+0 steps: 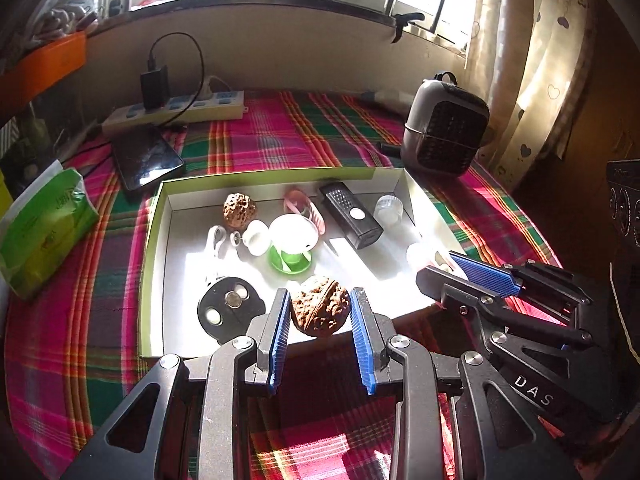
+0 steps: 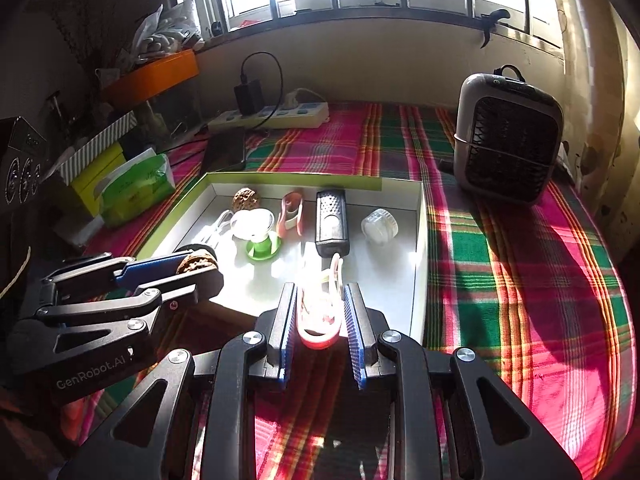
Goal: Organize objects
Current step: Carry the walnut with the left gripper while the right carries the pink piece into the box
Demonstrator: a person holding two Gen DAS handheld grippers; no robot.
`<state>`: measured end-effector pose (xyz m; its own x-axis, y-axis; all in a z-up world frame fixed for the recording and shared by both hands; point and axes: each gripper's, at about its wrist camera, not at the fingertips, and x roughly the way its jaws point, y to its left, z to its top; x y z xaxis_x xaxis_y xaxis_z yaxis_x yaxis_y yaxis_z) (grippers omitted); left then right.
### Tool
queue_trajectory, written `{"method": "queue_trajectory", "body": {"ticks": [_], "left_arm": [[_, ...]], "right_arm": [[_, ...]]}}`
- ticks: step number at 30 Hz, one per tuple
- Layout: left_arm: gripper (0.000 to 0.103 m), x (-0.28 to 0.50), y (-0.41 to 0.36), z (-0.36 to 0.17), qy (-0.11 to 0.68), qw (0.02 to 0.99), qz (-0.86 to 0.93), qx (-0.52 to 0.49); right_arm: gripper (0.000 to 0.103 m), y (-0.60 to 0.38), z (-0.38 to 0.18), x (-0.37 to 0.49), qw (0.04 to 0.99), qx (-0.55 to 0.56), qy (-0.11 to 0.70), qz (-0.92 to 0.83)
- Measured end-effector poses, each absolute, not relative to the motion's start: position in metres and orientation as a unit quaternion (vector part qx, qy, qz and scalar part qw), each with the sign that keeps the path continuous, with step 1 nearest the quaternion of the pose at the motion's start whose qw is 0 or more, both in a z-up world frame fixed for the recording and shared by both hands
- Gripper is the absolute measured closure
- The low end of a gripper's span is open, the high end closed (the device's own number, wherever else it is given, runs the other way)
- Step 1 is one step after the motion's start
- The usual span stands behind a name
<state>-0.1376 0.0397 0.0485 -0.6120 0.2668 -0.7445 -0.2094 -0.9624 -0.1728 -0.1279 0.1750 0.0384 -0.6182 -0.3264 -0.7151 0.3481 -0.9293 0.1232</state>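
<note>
Angled down over the near edge of the box on the plaid desk: left claw clamped on a walnut, right claw clamped on a pink clip, both lifted, side by side.

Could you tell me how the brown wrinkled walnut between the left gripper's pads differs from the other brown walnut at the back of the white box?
The held walnut is clamped in the left gripper at the box's near edge; the back walnut rests free on the floor. The held one shows a seam ridge; the back one shows only pits. Both are brown and wrinkled.
</note>
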Motion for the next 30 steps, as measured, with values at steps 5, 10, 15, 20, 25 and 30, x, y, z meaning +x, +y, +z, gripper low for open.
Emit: {"method": "queue_trajectory", "body": {"ticks": [5,10,15,20,25,30], "left_arm": [[0.075,-0.149,0.041,0.043,-0.032,0.130,0.895,-0.426],[0.075,-0.158,0.042,0.038,-0.033,0.130,0.892,-0.431],[0.075,-0.167,0.042,0.032,-0.037,0.130,0.889,-0.438],[0.075,-0.172,0.041,0.025,-0.040,0.130,0.884,-0.448],[0.075,-0.176,0.040,0.020,-0.040,0.128,0.880,-0.456],[0.075,-0.178,0.041,0.017,-0.039,0.129,0.878,-0.459]], "right_arm": [[0.078,0.174,0.030,-0.142,0.186,0.407,0.013,-0.894],[0.078,0.174,0.026,-0.150,0.187,0.416,0.017,-0.890],[0.078,0.171,0.020,-0.159,0.185,0.429,0.025,-0.884],[0.078,0.168,0.016,-0.163,0.185,0.437,0.026,-0.880],[0.078,0.168,0.013,-0.166,0.180,0.442,0.031,-0.878],[0.078,0.168,0.012,-0.166,0.179,0.442,0.031,-0.879]]}}
